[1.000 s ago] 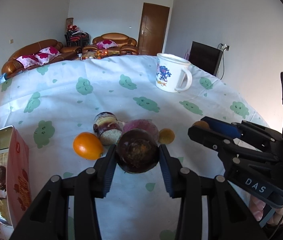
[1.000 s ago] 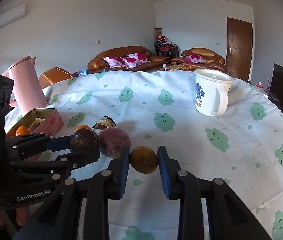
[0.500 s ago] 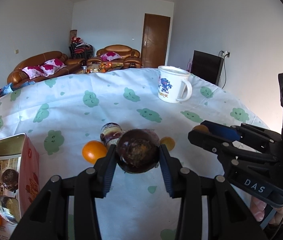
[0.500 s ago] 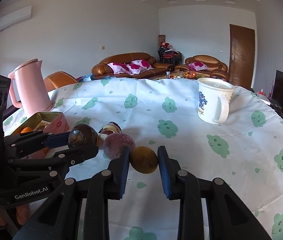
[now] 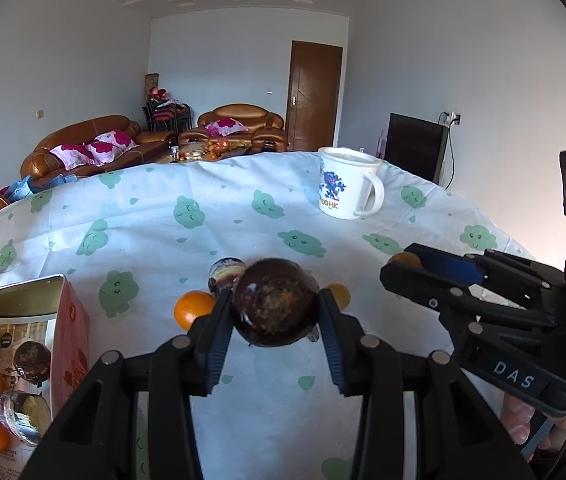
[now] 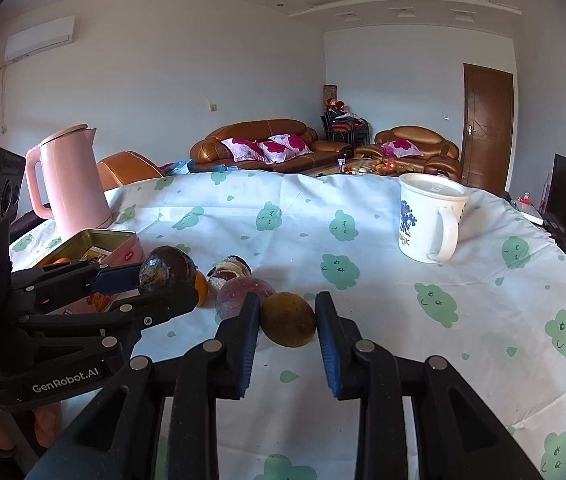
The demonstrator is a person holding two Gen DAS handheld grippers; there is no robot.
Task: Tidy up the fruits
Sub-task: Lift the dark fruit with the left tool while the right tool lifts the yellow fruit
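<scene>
Between my left gripper's (image 5: 275, 316) fingers sits a dark fruit (image 5: 275, 301), pinched from both sides and held off the cloth (image 5: 219, 232). From the right wrist view the same fruit (image 6: 167, 269) hangs above the pile. My right gripper (image 6: 287, 322) clamps a brown fruit (image 6: 287, 319) the same way, both pads pressed to its sides; whether it rests on the cloth or just above it I cannot tell.

At 10 o'clock of the brown fruit lies a purple fruit (image 6: 243, 294), touching my right gripper's left finger, and just behind it a split fruit (image 6: 229, 270) showing pale flesh. An orange (image 5: 194, 310) lies beside the split fruit, at 9 o'clock of the dark fruit in the left view.

Out at 8 o'clock in the left view stands the tin (image 5: 73, 320), holding two oranges, a dark fruit and a wrapped piece. A mug (image 6: 429, 218) stands well apart at 1 o'clock of the brown fruit, and a pink kettle (image 6: 71, 182) stands behind the tin at 10 o'clock.
</scene>
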